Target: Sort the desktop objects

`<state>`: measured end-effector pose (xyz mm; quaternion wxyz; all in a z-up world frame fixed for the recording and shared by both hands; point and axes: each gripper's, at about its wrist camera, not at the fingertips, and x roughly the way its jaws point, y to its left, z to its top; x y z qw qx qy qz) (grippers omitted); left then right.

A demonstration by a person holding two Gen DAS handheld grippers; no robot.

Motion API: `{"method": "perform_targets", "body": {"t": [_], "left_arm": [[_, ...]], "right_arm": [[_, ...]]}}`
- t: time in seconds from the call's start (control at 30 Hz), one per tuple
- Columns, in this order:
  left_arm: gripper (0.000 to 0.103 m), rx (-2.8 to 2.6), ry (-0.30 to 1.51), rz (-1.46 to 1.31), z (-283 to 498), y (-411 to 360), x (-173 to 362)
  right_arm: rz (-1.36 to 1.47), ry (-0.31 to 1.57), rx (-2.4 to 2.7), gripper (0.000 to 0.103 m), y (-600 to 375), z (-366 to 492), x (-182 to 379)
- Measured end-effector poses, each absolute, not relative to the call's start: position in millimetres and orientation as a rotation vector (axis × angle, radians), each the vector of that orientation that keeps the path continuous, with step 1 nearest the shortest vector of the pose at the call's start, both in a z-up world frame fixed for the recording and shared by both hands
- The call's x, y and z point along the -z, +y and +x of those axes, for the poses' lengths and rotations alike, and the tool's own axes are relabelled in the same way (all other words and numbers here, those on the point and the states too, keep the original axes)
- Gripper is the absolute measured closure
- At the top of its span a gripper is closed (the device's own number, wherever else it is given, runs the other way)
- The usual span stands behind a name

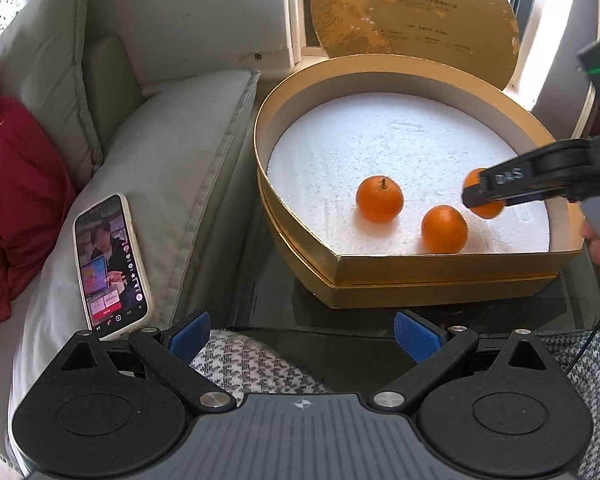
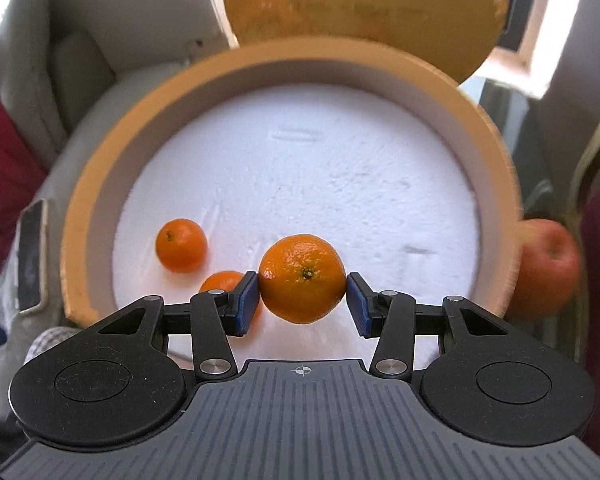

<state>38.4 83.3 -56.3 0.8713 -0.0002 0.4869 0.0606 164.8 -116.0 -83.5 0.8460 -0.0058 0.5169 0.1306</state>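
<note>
Gold box (image 2: 496, 184), three tangerines (image 2: 181, 250), one apple (image 2: 548, 268)

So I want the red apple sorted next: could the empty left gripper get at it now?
Probably not directly: the red apple lies beyond the gold round box, and the right gripper is between them.
</note>
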Motion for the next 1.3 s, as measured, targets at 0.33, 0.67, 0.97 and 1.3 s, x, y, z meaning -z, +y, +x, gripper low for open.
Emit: {"method": "perform_targets", "body": {"t": [0.33,0.67,0.97,1.3], "left_arm": [[0.003,-0.109,1.034,-0.011,41,83,61],[0.003,-0.115,1.016,0.012,36,77,54],[0.003,-0.103,0.969,0.062,25,62,34],[0.003,-0.053,0.933,0.140,14,25,20]], "right_arm": [[-0.102,1.157,-0.182,0.054,-102,180,108],[-0.107,1.173,-0.201,0.045,-104,178,107],[-0.068,1.122,-0.226,0.037,-122,155,78],[0.056,1.014,-0.229,0.026,-178,87,28]]}}
